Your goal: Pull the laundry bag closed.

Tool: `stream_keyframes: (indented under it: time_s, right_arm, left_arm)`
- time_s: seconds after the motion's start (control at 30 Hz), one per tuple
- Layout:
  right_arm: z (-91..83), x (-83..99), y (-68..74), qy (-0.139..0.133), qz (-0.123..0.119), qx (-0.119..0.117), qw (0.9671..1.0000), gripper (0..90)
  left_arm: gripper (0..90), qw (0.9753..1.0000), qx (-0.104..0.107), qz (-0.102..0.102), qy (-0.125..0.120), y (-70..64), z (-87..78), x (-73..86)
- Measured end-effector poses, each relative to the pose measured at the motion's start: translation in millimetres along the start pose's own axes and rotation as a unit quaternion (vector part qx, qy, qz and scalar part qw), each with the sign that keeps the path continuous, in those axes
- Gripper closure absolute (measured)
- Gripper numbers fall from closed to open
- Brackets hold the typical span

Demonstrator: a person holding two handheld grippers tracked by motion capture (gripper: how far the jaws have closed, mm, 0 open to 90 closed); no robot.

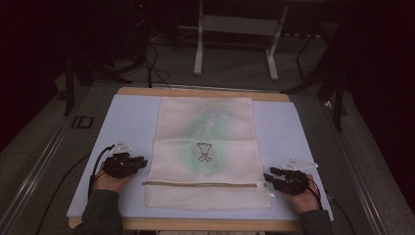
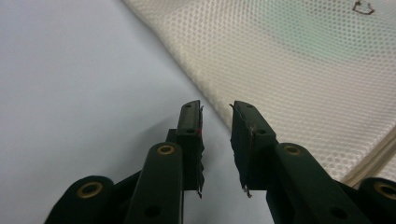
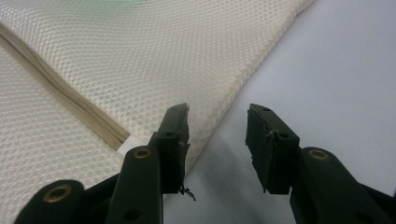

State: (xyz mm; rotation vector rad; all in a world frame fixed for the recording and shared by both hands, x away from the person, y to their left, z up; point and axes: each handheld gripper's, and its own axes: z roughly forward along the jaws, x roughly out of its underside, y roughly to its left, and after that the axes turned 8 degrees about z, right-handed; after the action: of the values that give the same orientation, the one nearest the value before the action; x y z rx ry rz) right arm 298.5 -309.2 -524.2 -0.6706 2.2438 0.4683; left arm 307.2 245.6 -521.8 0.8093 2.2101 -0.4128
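A cream mesh laundry bag lies flat in the middle of the table, with a green garment showing faintly through it and a zipper running across near its front end. My left gripper rests just left of the bag's left edge, open, with nothing between its jaws. In the left gripper view the bag's mesh starts right beyond the fingertips. My right gripper sits at the bag's right edge near the zipper's end, open and empty. The right gripper view shows the zipper to the left of the jaws.
A pale blue mat covers the wooden table. Behind the table stands a white metal frame on the grey floor, with cables and dark stands at both sides.
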Motion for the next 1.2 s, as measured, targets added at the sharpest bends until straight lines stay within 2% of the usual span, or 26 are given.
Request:
stream_keyframes:
  time_s: [0.17, 0.37, 0.67, 0.9, 1.2]
  right_arm:
    - [0.0, -0.7, 2.9, 0.004, -0.004, -0.003, 1.0, 58.2]
    - [2.7, -1.0, 6.3, 0.013, -0.006, -0.006, 0.9999, 56.9]
    - [1.0, -3.8, 12.6, 0.013, -0.017, -0.018, 0.9996, 56.1]
    - [0.6, -6.3, 16.9, 0.01, -0.022, -0.027, 0.9993, 56.3]
    - [0.2, -7.9, 20.9, 0.009, -0.029, -0.027, 0.9992, 56.3]
  left_arm:
    - [74.3, 0.9999, 0.005, 0.011, 0.0, -2.2, 1.1, -0.3]
    - [77.2, 0.9998, 0.014, 0.012, -0.004, -2.6, 1.1, -0.2]
    - [75.7, 0.9996, 0.017, 0.021, 0.004, -4.7, 1.3, -1.4]
    - [73.7, 0.9996, 0.021, 0.018, 0.005, -3.8, 0.7, -1.1]
    - [75.5, 0.9995, 0.026, 0.02, 0.001, -3.3, 0.3, -0.9]
